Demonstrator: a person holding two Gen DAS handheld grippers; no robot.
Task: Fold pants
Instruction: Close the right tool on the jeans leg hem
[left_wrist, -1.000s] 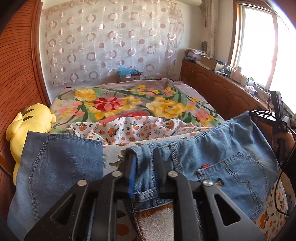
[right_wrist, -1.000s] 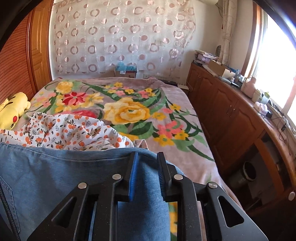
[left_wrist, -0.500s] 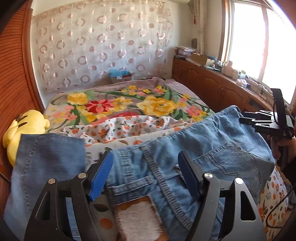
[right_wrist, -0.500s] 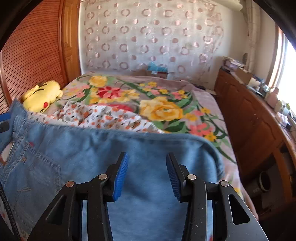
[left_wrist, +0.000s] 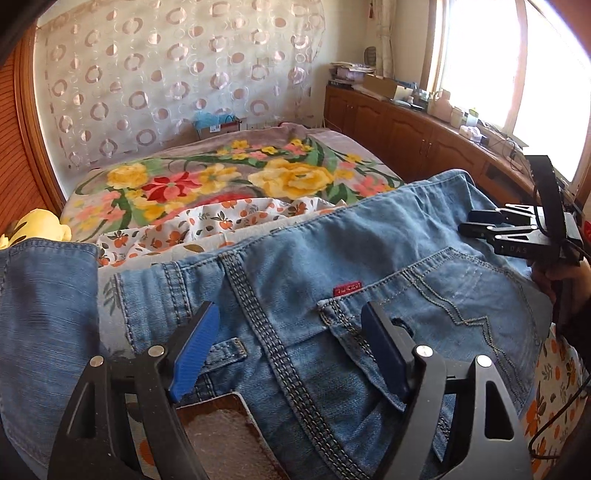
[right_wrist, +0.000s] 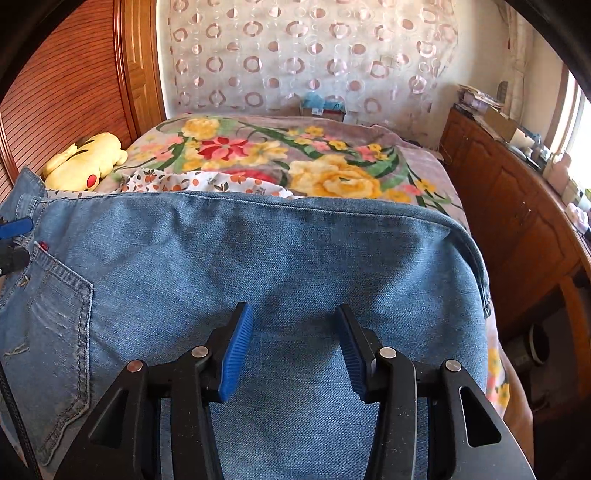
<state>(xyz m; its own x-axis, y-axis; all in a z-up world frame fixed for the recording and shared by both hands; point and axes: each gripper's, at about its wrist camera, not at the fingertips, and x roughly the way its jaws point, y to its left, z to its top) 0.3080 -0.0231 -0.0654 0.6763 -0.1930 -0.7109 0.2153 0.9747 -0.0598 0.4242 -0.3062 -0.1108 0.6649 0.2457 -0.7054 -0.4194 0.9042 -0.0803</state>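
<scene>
Both jaws have just been opening: the left hand-held gripper (left_wrist: 286, 345) and the right hand-held gripper (right_wrist: 293, 350) stand released over the jeans (right_wrist: 280, 258). The jeans' lower edge is cut off.

Both views are lit by strong daylight admitted through the window (left_wrist: 480, 74) on the right, where the panes are blown out to plain white and no detail is kept. A warm cast is thrown over the wooden cabinets (left_wrist: 406, 136) and the curtain (right_wrist: 314, 55). The jeans (right_wrist: 277, 258) are evenly lit, with soft shadows laid in their creases. Straight lines are bent by the fisheye lens, most strongly toward the edges, and the corners are darkened to black. The near parts at the bottom are rendered slightly soft; the middle is sharp.
</scene>
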